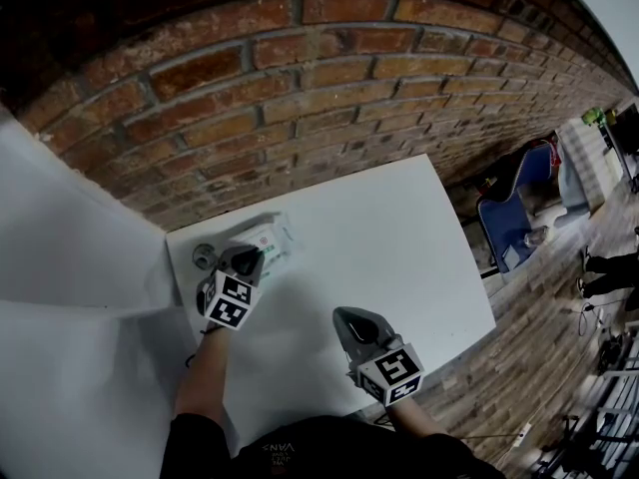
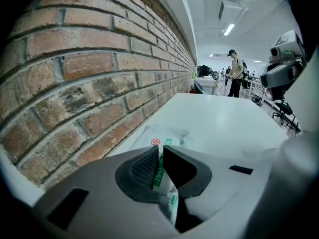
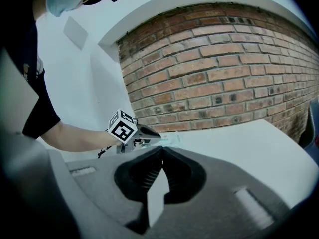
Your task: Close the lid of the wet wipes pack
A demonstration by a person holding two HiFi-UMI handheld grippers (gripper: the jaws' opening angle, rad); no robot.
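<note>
Two grippers in frame, both with jaws together.

Left gripper [image 2: 158, 152]: jaws pinched on a thin white-and-green flap [image 2: 158, 174] of the wet wipes pack [image 2: 167, 135]. The flap sat on edge between the pads, with "75%" print visible on it. Couldn't tell whether that flap was the lid itself. The rest of the pack lay flat on the white table [image 2: 227, 116] just past the jaw tips. It was close to the brick wall [image 2: 84, 68], in the table's far-left corner per the head view. A small grey round item [image 1: 204, 255] sat just left of the pack by the table edge; too small to identify.

Right gripper [image 3: 160, 152]: jaws closed tip to tip, nothing between them, only bare table showing through the gap below the tips. It was over the near part of the table, well apart from the pack, nose aimed toward the left gripper. In the right gripper view, the left gripper's marker cube [image 3: 122, 126] and the person's bare forearm [image 3: 75, 137] behind it lined up with the pack, wall right behind.

Further out: a blue chair [image 1: 511, 218] on the wood floor [image 1: 539, 337] off the table's right side. A person [image 2: 234, 73] stood far down the room under ceiling strip lights [image 2: 229, 29].
</note>
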